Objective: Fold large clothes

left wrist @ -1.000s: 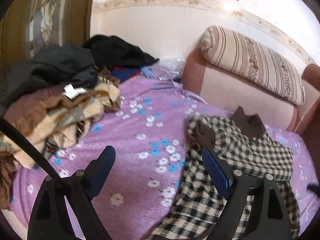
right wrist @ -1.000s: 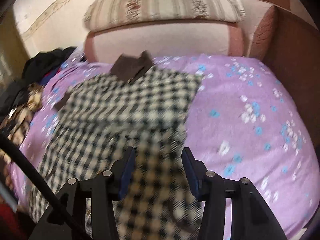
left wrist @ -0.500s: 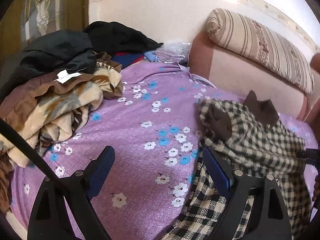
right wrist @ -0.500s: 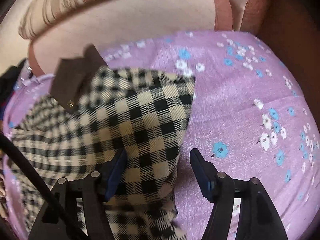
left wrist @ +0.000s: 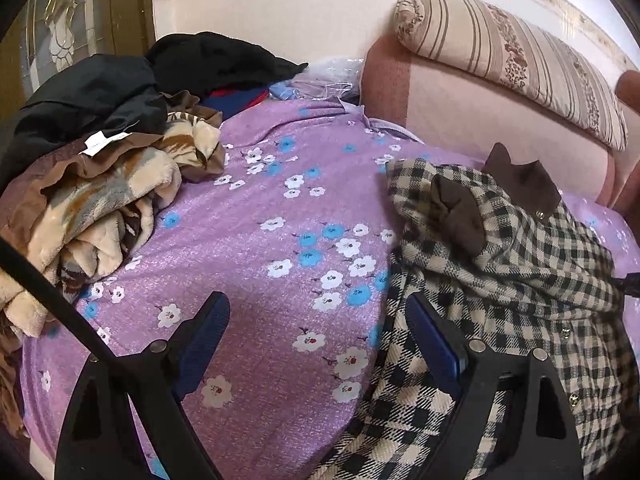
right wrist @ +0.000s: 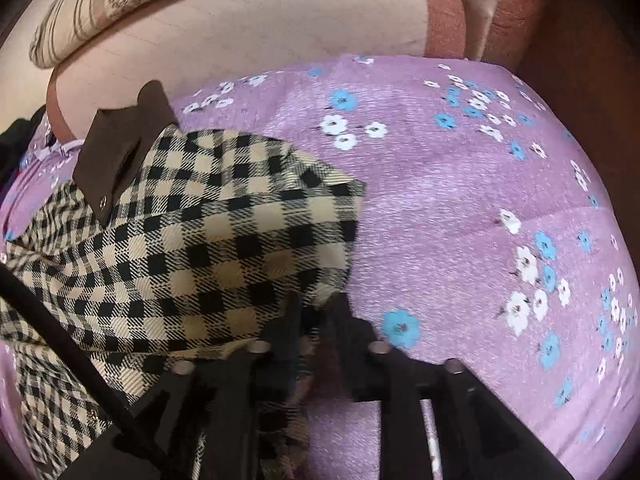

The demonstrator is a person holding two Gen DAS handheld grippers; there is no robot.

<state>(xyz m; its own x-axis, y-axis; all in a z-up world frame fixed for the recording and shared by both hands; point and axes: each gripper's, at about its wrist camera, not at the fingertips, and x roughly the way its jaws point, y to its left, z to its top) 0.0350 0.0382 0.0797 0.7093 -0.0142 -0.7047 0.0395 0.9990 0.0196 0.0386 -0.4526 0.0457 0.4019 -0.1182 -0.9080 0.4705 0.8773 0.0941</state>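
Observation:
A black-and-cream checked coat [left wrist: 500, 280] with a brown collar [left wrist: 524, 184] lies on the purple flowered bedspread [left wrist: 260, 240]. My left gripper [left wrist: 316, 336] is open and empty, hovering over the bedspread at the coat's left edge. In the right wrist view my right gripper [right wrist: 316, 316] is shut on the coat's right edge [right wrist: 320, 292], pinching the checked fabric [right wrist: 200, 240]. The brown collar also shows in the right wrist view [right wrist: 120, 148].
A heap of other clothes and a beige blanket [left wrist: 100, 184] lies at the left of the bed. A pink headboard [left wrist: 480, 120] with a striped bolster [left wrist: 520, 52] stands behind. A brown side panel [right wrist: 580, 40] bounds the right.
My right gripper moved in on the coat's right edge and closed on it. My left gripper stayed open and shifted slightly closer over the bedspread.

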